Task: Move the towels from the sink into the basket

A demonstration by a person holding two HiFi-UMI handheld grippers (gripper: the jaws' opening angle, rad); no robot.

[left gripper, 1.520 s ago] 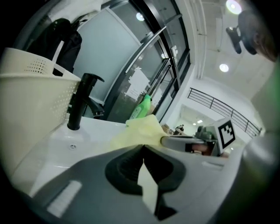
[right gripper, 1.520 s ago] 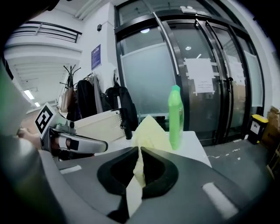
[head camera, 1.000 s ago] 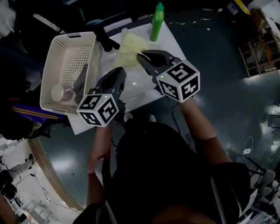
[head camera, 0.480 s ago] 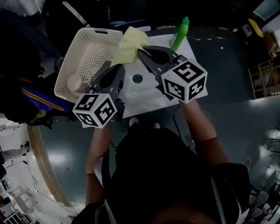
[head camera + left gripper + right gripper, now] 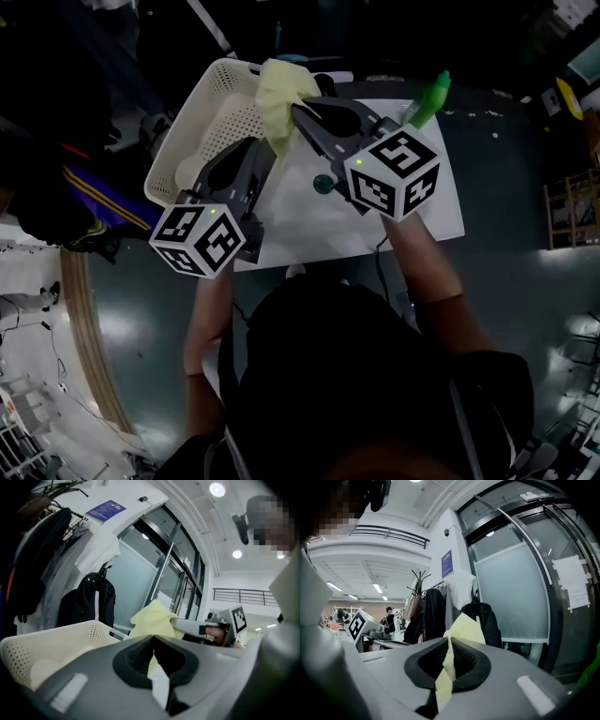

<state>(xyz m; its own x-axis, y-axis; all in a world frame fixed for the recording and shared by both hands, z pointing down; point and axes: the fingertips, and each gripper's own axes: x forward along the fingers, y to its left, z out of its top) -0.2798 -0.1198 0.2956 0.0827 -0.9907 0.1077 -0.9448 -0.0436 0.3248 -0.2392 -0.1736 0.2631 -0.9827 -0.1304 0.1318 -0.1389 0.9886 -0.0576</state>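
Observation:
My right gripper (image 5: 298, 112) is shut on a pale yellow towel (image 5: 281, 97). It holds the towel in the air over the right rim of the cream perforated basket (image 5: 211, 112). In the right gripper view the towel (image 5: 468, 626) is pinched between the jaws (image 5: 450, 642) and sticks up beyond them. The left gripper (image 5: 260, 150) is lower and to the left, over the basket's near edge. Its jaws (image 5: 153, 639) are shut with nothing seen gripped. From that view the towel (image 5: 151, 619) hangs ahead above the basket (image 5: 56, 641).
The white sink top (image 5: 403, 211) with its dark drain (image 5: 323, 183) lies under the right gripper. A green bottle (image 5: 429, 97) stands at its far right. A pale round object (image 5: 190, 169) lies in the basket. Coats hang on a rack (image 5: 433, 609) beyond.
The right gripper has carried the yellow towel left, from above the sink to over the basket's rim. The left gripper has stayed shut beside it.

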